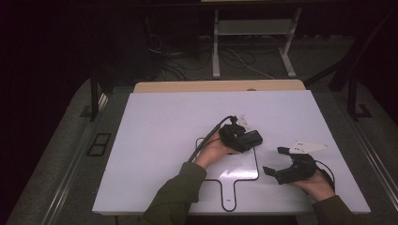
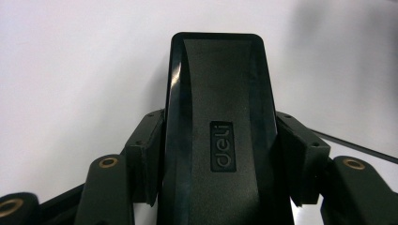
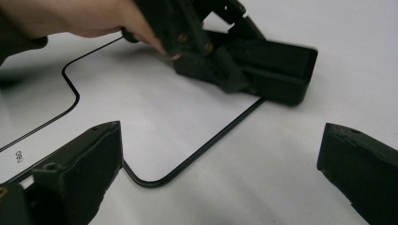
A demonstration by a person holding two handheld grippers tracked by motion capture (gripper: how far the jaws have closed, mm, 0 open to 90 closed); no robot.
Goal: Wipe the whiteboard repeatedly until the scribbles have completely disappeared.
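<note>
A white board (image 1: 159,140) with a black outline is covering the table. The left gripper (image 1: 244,137) is clamping a black "deli" eraser (image 2: 218,126) at the outline's far right corner, probably ready to wipe. The right gripper (image 1: 278,161) is waiting beside it, jaws wide and empty.

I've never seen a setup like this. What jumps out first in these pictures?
Near the middle of the white table, the left gripper is clamped on a black block marked "deli", resting by a thin black paddle-shaped outline on the table. To the right, the right gripper hangs open, jaws spread, holding nothing.
</note>
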